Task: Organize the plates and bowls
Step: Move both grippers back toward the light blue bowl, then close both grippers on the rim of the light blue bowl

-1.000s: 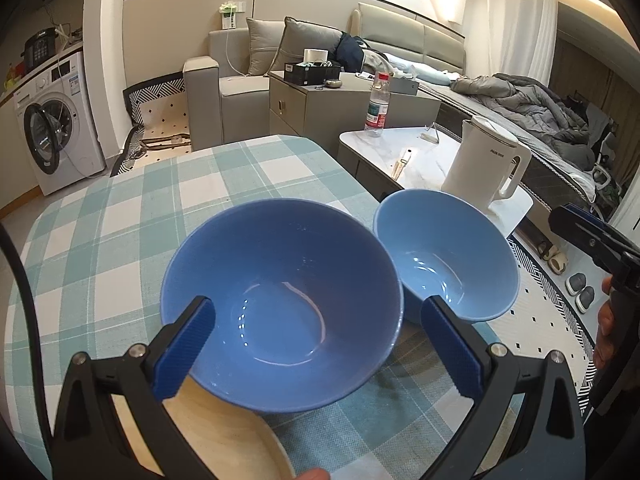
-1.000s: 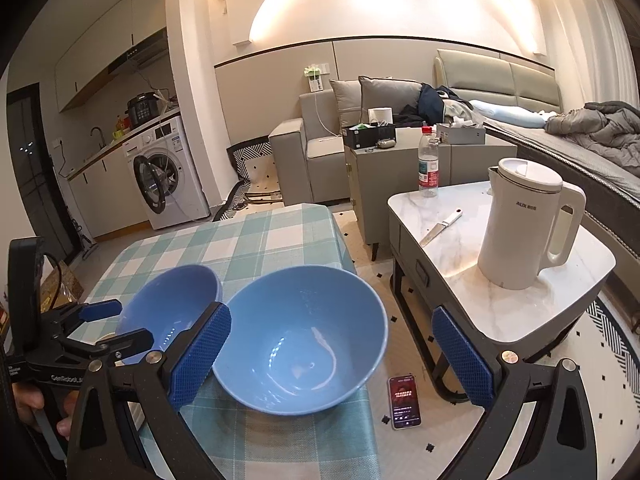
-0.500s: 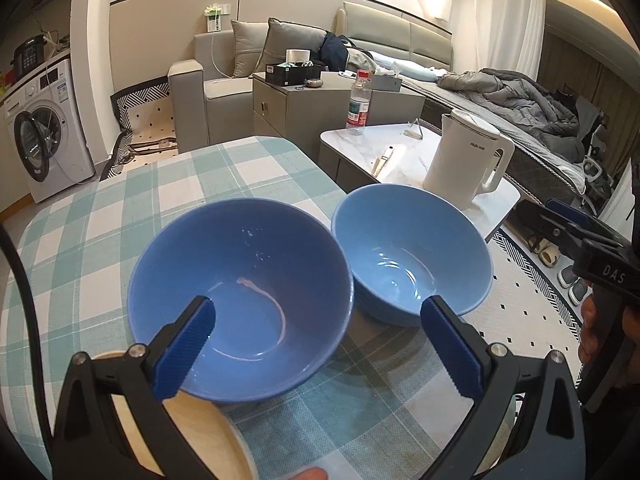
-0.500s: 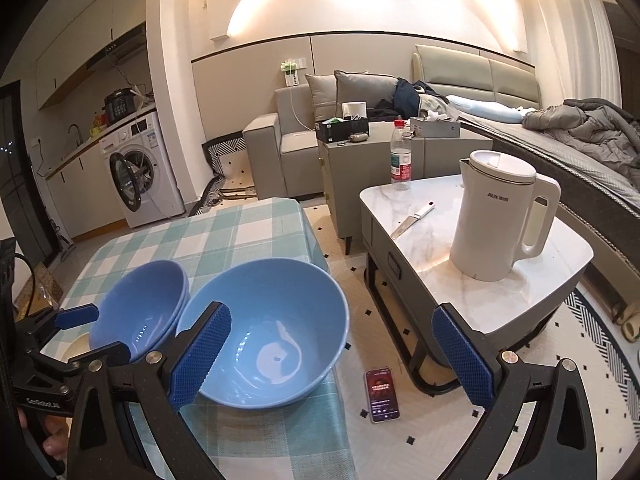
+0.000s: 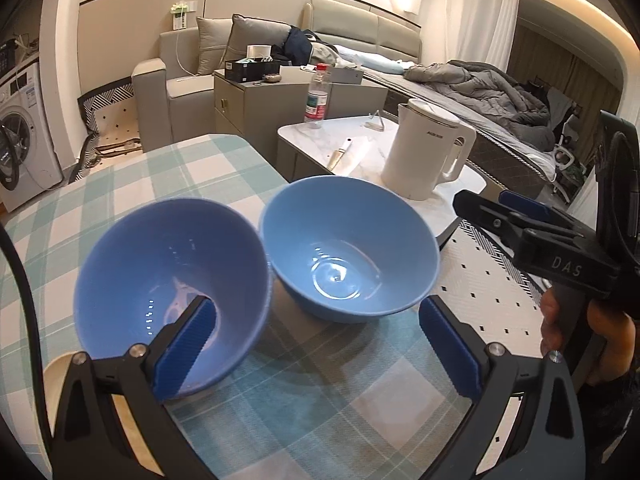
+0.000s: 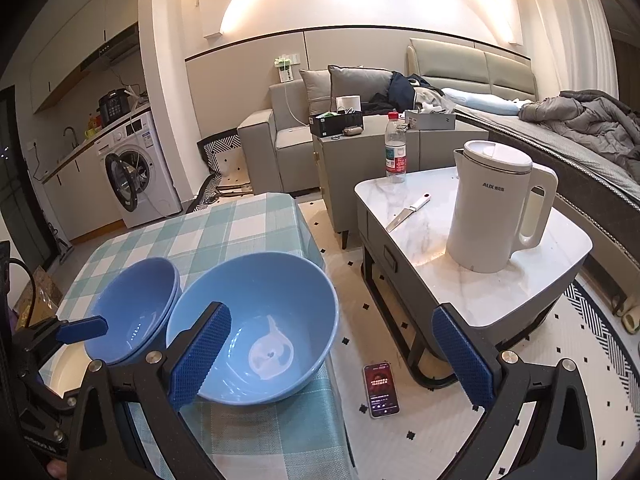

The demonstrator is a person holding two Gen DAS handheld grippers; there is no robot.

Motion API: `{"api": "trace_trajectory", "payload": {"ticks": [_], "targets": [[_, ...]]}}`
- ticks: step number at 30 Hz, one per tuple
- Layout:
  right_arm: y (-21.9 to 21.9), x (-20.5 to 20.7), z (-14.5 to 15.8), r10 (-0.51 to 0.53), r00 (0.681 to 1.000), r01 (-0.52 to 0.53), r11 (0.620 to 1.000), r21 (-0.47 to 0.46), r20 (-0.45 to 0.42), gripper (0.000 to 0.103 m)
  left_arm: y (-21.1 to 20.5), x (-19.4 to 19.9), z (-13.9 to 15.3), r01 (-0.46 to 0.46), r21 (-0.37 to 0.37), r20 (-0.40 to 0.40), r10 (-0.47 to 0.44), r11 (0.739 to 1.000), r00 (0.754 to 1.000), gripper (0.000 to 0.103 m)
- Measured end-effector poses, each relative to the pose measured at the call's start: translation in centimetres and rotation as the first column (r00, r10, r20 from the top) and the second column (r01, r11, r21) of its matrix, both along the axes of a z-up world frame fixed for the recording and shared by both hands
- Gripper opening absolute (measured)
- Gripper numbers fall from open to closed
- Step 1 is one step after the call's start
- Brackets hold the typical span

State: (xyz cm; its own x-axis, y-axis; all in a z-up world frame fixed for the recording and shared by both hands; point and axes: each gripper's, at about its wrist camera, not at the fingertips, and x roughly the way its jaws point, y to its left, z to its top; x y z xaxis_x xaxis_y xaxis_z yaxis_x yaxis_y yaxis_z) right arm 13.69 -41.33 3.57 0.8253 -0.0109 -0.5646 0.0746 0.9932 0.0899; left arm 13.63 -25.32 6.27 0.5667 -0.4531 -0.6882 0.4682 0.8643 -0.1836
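Two round blue bowls sit side by side, the left bowl (image 5: pixel 168 280) tilted, the right bowl (image 5: pixel 352 248) flat, not stacked. Both tongs, left tongs (image 5: pixel 316 344) and right tongs (image 6: pixel 332 356), are wide, holding nothing.

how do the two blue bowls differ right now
The left bowl is a deeper blue; the right bowl is paler. The left bowl tilts, with one left gripper finger inside it; the right bowl sits level on the tablecloth, untouched. Both are round, glossy and empty.
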Motion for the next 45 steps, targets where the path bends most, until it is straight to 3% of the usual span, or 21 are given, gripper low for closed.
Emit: {"api": "trace_trajectory", "payload": {"ticks": [8,12,32,36,45], "targets": [[-0.6,0.0,-0.2,-0.010,1.000,0.010,1.000,0.008,-0.004,0.102,-1.0,0.6,-0.6,0.000,-0.029,-0.067,-0.002,1.000,0.998,0.071],[-0.9,0.0,-0.3,-0.014,1.000,0.014,1.000,0.016,-0.005,0.102,-1.6,0.6,-1.0,0.015,-0.038,-0.088,-0.019,0.999,0.996,0.065],[-2.0,2.7,-4.2,-0.009,0.997,0.017,0.994,0.112,-0.074,0.102,-2.7,1.7,-2.3,-0.021,-0.025,-0.134,0.017,0.999,0.991,0.065],[-1.8,3.3,-5.0,0.002,0.996,0.009,0.992,0.127,-0.088,0.086,-2.8,1.9,-2.5,-0.026,-0.024,-0.132,0.023,0.999,0.991,0.065],[-2.2,4.0,-6.2,0.000,0.992,0.021,0.986,0.166,-0.123,0.073,-2.8,2.5,-3.0,-0.027,-0.025,-0.143,0.023,0.999,0.989,0.062]]}}
